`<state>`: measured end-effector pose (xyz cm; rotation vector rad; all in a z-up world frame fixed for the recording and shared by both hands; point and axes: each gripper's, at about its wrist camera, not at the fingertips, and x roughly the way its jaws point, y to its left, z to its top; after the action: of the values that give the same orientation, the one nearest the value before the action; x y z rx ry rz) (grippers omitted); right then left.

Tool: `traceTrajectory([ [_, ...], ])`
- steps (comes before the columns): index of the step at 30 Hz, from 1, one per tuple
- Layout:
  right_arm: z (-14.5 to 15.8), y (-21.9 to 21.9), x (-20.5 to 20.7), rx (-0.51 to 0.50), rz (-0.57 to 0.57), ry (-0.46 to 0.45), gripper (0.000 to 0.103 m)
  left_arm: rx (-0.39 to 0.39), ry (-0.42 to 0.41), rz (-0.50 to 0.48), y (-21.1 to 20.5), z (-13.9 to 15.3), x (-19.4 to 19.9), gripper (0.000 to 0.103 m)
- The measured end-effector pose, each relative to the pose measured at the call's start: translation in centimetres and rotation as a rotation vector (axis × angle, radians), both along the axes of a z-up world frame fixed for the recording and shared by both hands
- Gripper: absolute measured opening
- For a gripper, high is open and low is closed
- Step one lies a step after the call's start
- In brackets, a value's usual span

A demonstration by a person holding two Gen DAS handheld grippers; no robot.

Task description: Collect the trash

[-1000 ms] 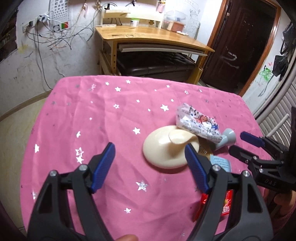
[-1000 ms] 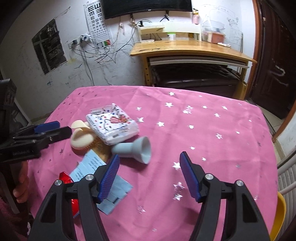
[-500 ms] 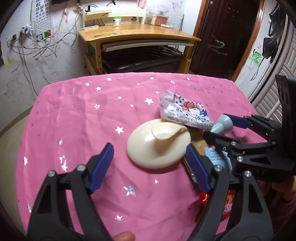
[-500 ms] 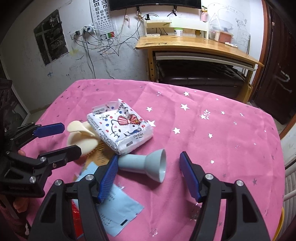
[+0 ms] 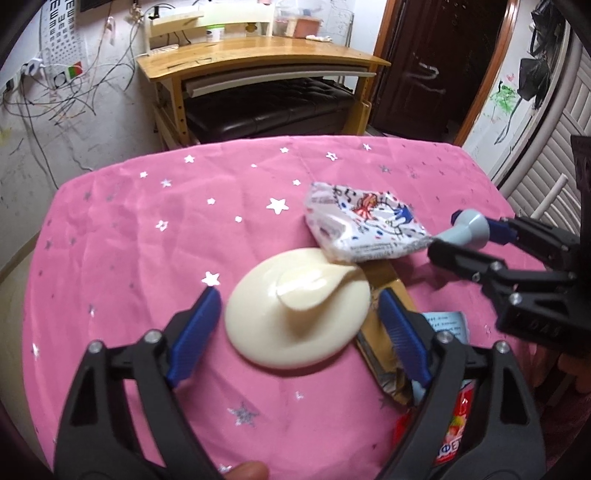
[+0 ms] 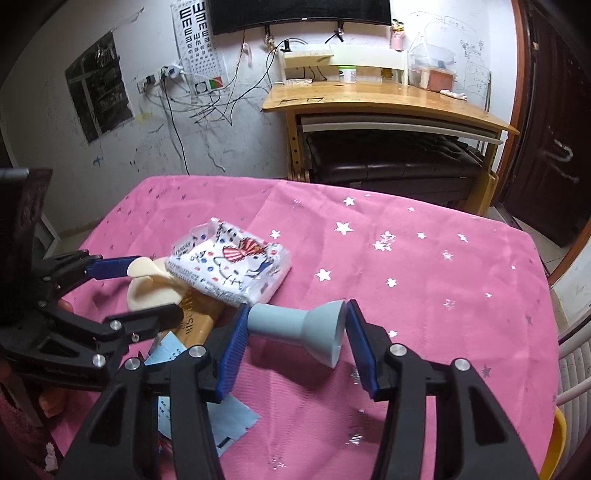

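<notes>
Closing along its length, the right gripper (image 6: 293, 334) has its jaws just touching both ends of the grey-blue funnel (image 6: 299, 330), which lies on the pink cloth (image 6: 424, 295) beside the tissue pack (image 6: 232, 266); a firm hold cannot be confirmed, so the funnel could be squeezed out sideways. The left gripper (image 5: 299, 317) is spread wide around the cream lid (image 5: 295, 310), untouched, and could be caught on the gold wrapper (image 5: 388, 354).

An eye chart (image 6: 195, 33) on the wall carries rows of the letter E. The white tissue pack (image 6: 231, 267) reads "nepia" along its edge. The brown wrapper (image 6: 197, 319) bears lettering too blurred to make out.
</notes>
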<state>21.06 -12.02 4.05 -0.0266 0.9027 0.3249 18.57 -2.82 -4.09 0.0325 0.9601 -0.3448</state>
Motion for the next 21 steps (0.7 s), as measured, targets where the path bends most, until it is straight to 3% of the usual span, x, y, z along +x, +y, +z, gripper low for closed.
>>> traceTrajectory([
  [2, 0.1, -0.5, -0.1, 0.008, -0.007, -0.004, 0.046, 0.016, -0.010, 0.002, -0.2, -0.1, 0.1, 0.085],
  [4, 0.1, -0.8, -0.2, 0.016, -0.009, -0.004, 0.046, 0.044, -0.028, 0.008, -0.5, -0.1, 0.0, 0.074],
  [13, 0.7, -2.0, -0.8, 0.035, -0.015, -0.019, 0.046, 0.056, -0.053, 0.036, -0.3, 0.1, -0.4, 0.073],
  [21, 1.7, -3.4, -1.9, 0.037, -0.036, -0.040, 0.046, 0.047, -0.098, 0.068, 0.3, 2.2, -1.9, 0.073],
])
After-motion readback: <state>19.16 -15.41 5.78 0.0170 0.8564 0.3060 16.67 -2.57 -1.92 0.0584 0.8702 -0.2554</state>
